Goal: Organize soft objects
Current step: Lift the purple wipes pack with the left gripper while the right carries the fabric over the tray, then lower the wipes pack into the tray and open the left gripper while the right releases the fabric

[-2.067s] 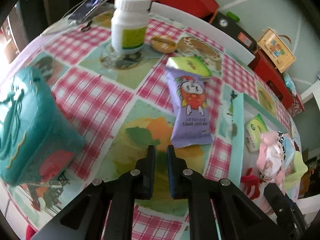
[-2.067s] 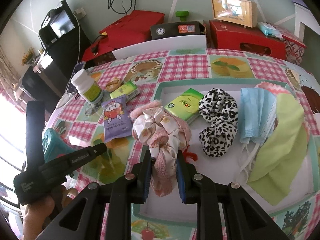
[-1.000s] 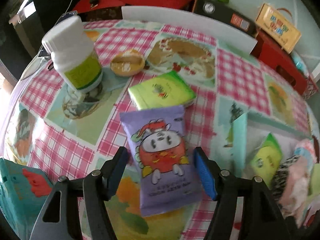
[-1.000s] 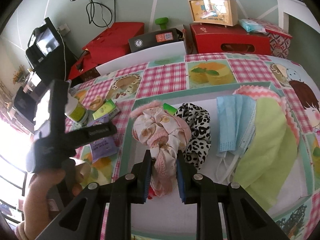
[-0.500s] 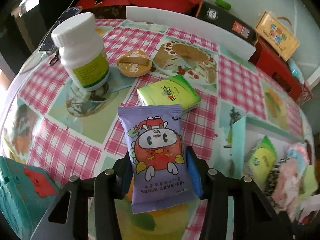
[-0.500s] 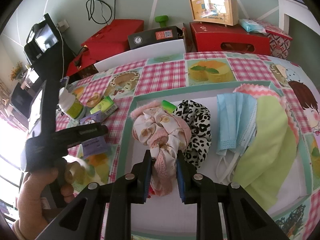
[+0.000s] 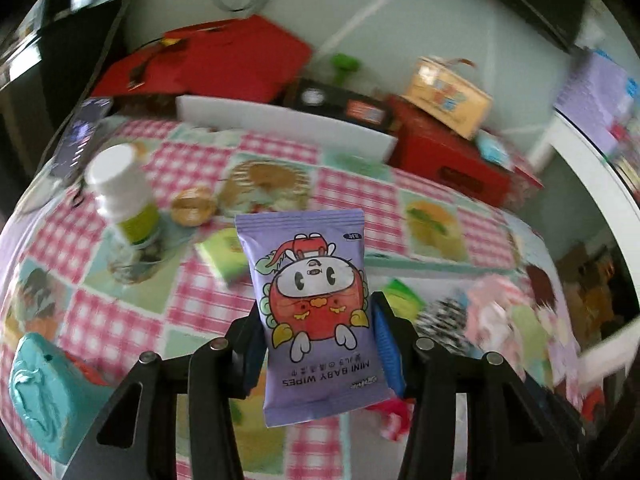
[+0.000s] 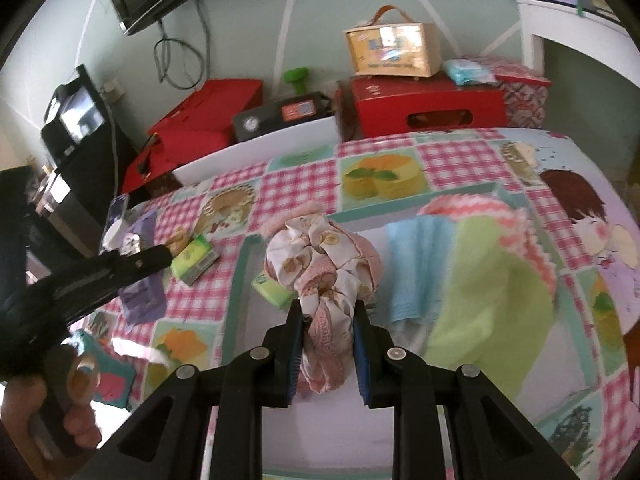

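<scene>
My left gripper (image 7: 316,320) is shut on a purple baby wipes packet (image 7: 308,280) with a cartoon face, held upright above the checked tablecloth. From the right wrist view the packet (image 8: 142,296) hangs left of the tray. My right gripper (image 8: 326,312) is shut on a pink floral fabric bundle (image 8: 320,256) over the white tray with a teal rim (image 8: 236,288). In the tray lie a green tissue pack (image 8: 272,290), blue face masks (image 8: 416,264), a light green cloth (image 8: 492,300) and a pink striped cloth (image 8: 480,208). A leopard scrunchie (image 7: 444,316) shows only in the left wrist view.
On the cloth left of the tray stand a white bottle (image 7: 120,200), a small round golden item (image 7: 194,206) and a second green tissue pack (image 7: 226,256). A teal pouch (image 7: 44,392) sits near the front left edge. Red boxes (image 8: 424,104) line the back.
The left gripper's jaws closed on the wipes packet and lifted it off the table. The right gripper kept its hold on the fabric bundle and shifted slightly.
</scene>
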`<action>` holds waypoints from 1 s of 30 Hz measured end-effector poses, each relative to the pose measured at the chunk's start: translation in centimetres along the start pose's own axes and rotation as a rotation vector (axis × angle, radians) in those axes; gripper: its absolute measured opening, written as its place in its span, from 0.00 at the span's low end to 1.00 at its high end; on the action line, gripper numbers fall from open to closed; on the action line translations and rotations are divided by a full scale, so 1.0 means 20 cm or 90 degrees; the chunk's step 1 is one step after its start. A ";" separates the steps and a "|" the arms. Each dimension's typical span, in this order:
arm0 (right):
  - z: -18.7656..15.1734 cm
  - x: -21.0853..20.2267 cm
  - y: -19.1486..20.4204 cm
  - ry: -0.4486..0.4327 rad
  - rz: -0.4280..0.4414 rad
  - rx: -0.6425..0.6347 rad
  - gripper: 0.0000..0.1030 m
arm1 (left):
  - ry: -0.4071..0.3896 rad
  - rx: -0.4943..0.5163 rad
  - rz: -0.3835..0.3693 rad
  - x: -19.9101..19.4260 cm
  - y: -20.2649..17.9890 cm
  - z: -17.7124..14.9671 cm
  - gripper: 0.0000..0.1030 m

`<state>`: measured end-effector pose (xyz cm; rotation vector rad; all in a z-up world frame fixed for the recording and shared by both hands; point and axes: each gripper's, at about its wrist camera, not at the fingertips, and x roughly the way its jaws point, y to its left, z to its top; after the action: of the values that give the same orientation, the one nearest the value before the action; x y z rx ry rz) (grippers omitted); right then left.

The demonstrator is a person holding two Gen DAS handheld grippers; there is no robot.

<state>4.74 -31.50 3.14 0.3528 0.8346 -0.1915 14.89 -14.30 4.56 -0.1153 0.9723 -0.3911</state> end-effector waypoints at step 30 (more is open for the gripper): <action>-0.05 0.06 -0.27 0.052 -0.120 0.052 0.56 | 0.127 0.147 -0.034 0.28 -0.35 -0.24 0.61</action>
<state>3.21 -36.21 0.50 0.3602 0.9430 -0.3899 11.80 -22.50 -0.54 0.1092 1.1148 -0.5691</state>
